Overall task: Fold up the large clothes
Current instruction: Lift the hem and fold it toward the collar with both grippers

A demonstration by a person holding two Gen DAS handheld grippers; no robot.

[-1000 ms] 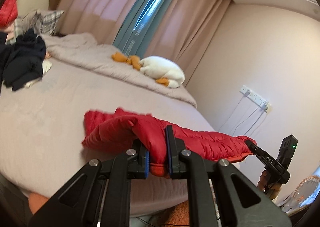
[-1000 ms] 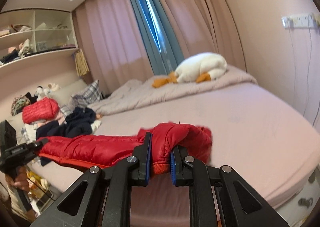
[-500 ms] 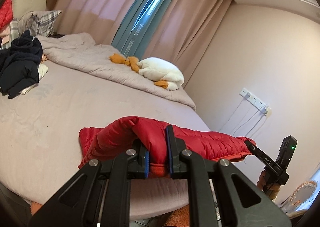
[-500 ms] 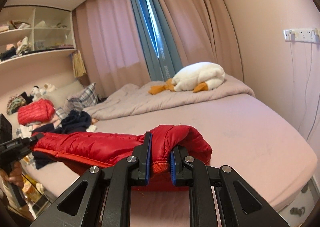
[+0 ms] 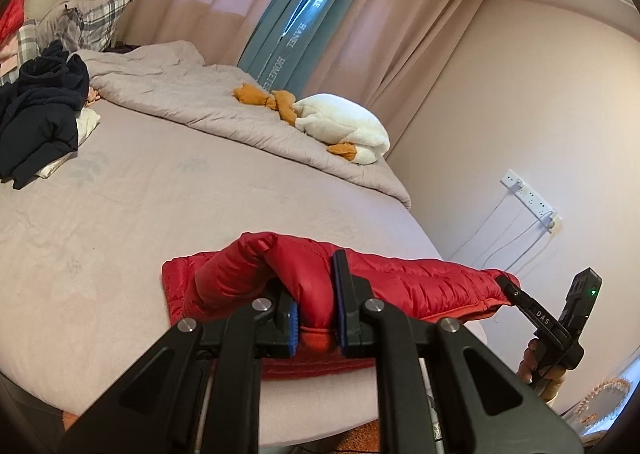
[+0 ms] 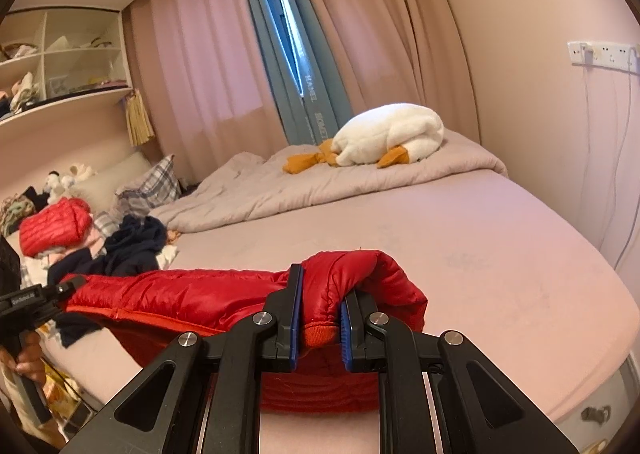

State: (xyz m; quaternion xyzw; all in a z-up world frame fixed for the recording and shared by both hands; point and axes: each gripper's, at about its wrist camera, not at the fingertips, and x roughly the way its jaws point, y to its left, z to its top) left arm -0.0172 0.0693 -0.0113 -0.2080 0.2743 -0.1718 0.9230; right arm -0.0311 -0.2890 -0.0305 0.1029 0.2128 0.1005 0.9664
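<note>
Bed (image 5: 120, 214) edge: red jacket (image 5: 420, 278) is clamped tight by L gripper (image 5: 316, 318) & R gripper (image 6: 320, 324); slick fabric could be lost w/ uneven pull.

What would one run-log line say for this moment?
left gripper: shut on red quilted puffer jacket cuff | right gripper: shut on other cuff | jacket: stretched between them above pinkish bed sheet

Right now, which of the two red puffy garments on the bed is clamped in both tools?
The red jacket stretched along the near bed edge; the other red garment sits bundled by the pillows, untouched.
</note>
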